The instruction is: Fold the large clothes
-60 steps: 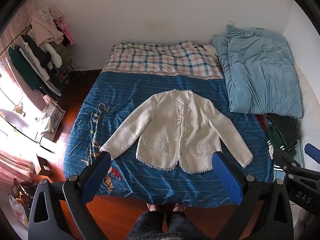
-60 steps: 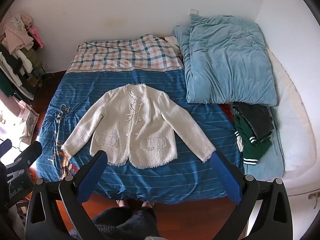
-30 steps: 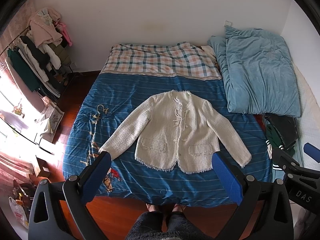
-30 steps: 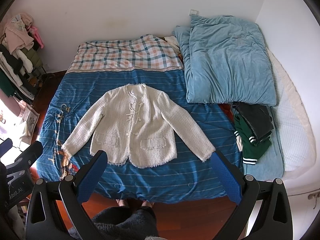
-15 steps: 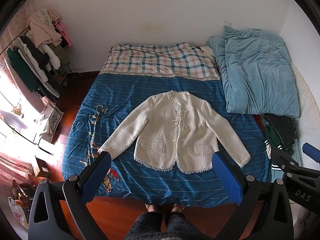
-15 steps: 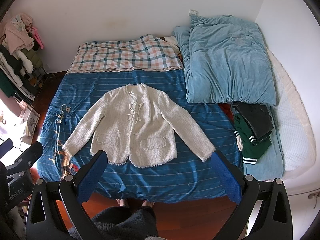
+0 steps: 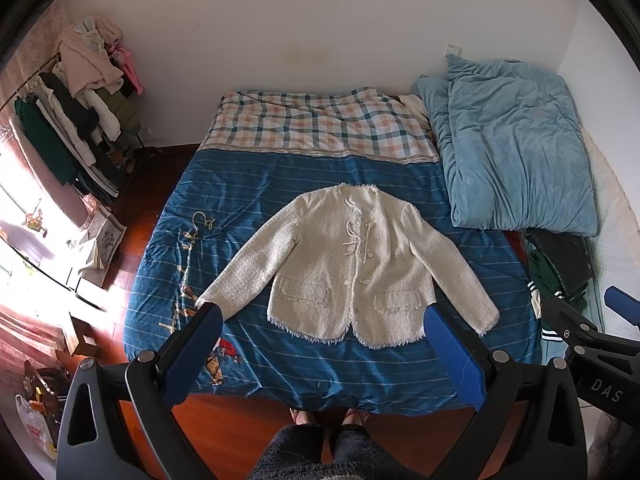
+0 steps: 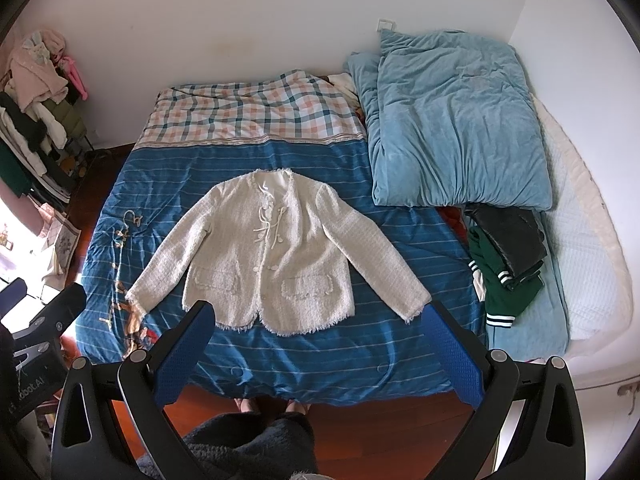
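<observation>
1. You are seeing almost nothing change over the last two seconds: the blue striped bedspread [image 7: 280,184] and the cream tweed jacket [image 7: 352,264] are drifting only slightly in both wrist views, so you are still hovering over the bed's near edge, and I judge folding has not begun.
2. The jacket is lying flat and face up ahead of both grippers, buttoned, sleeves angling outward and down, hem nearest you.
3. Your left gripper [image 7: 320,344] is holding its blue padded fingers wide apart and gripping nothing; the left cuff is sitting just beyond its left finger.
4. Your right gripper [image 8: 316,340] is likewise gaping wide and empty, with the right cuff [image 8: 416,312] just beyond its right finger.
5. The folded light-blue quilt [image 8: 452,128] is lying far ahead to the right, clear of the jacket.
6. The dark green and black clothes pile [image 8: 508,256], right of the right gripper, is too bunched to identify.
7. Each gripper's fingers are hiding the bedspread strip behind them, and the fisheye is bending the edges.
</observation>
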`<move>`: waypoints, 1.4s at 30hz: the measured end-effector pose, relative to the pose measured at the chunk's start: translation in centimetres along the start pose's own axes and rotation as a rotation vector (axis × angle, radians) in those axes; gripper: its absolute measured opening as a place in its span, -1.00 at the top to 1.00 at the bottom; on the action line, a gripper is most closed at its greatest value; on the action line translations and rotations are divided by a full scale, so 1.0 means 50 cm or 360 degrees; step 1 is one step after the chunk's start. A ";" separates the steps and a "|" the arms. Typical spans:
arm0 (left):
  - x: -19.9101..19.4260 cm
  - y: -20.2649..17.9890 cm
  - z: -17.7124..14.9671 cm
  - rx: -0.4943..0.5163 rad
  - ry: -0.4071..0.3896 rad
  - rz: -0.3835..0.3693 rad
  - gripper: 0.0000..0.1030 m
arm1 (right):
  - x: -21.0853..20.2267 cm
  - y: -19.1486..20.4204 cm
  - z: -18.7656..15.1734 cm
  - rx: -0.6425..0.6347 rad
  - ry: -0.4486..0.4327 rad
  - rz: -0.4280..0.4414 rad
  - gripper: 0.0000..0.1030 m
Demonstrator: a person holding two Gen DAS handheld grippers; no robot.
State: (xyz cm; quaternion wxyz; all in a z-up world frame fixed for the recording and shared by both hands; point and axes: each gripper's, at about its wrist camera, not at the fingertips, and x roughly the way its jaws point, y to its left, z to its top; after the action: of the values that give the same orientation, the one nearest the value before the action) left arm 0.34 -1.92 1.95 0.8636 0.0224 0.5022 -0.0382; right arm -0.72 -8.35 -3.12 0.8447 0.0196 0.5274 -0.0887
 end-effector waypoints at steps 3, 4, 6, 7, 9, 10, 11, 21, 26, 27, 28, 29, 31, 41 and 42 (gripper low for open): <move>0.000 -0.002 0.001 0.0000 0.0001 -0.0003 -1.00 | 0.000 -0.001 -0.001 0.0000 0.0000 0.0003 -1.00; -0.001 -0.004 0.003 0.0001 0.0002 0.0000 -1.00 | -0.002 -0.001 0.000 -0.0001 -0.0001 0.0004 -1.00; -0.001 -0.002 0.001 -0.0006 0.0001 -0.0003 -1.00 | 0.000 -0.001 -0.002 0.0002 -0.0001 0.0005 -1.00; -0.001 -0.003 0.001 -0.0005 0.0001 -0.0002 -1.00 | -0.002 -0.001 -0.002 0.0002 -0.0001 0.0005 -1.00; -0.003 -0.004 0.001 0.0002 -0.0005 0.0001 -1.00 | -0.001 -0.001 -0.004 0.0004 -0.0001 0.0005 -1.00; -0.006 0.001 0.001 0.0002 -0.0007 -0.0001 -1.00 | -0.003 0.000 -0.004 0.0004 0.0001 0.0006 -1.00; -0.007 0.000 0.003 0.0004 -0.0011 0.0000 -1.00 | 0.000 0.000 -0.006 0.0002 -0.0001 0.0005 -1.00; -0.009 0.002 0.005 0.0017 -0.0018 -0.0010 -1.00 | 0.003 0.002 -0.002 0.0013 0.0018 0.0017 -1.00; 0.007 0.020 0.016 0.0042 -0.0049 -0.0010 -1.00 | -0.004 0.052 -0.007 0.0067 0.0037 0.0024 -1.00; 0.014 0.027 0.017 0.0051 -0.0076 0.0000 -1.00 | 0.003 0.051 -0.003 0.0106 0.0041 0.0028 -1.00; 0.028 0.028 0.023 0.0073 -0.0116 0.0025 -1.00 | 0.012 0.048 -0.001 0.0148 0.0035 0.0048 -1.00; 0.040 0.033 0.026 0.0085 -0.0142 0.0034 -1.00 | 0.036 0.028 -0.004 0.0193 0.0026 0.0070 -1.00; 0.079 0.036 0.035 0.0117 -0.0230 0.0091 -1.00 | 0.080 0.006 -0.006 0.0298 -0.0001 0.0073 -1.00; 0.448 -0.002 0.059 0.0190 -0.0138 0.0281 -1.00 | 0.510 -0.243 -0.127 0.1064 0.0310 0.0018 -0.35; 0.482 -0.012 0.057 0.0194 -0.0119 0.0296 -1.00 | 0.579 -0.279 -0.152 0.1184 0.0331 0.0044 -0.27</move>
State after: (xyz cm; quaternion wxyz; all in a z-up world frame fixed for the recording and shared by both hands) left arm 14.65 -3.77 -17.59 0.8786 0.1199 0.4620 0.0108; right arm 2.55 -24.86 -31.52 0.7231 0.3407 0.5416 -0.2601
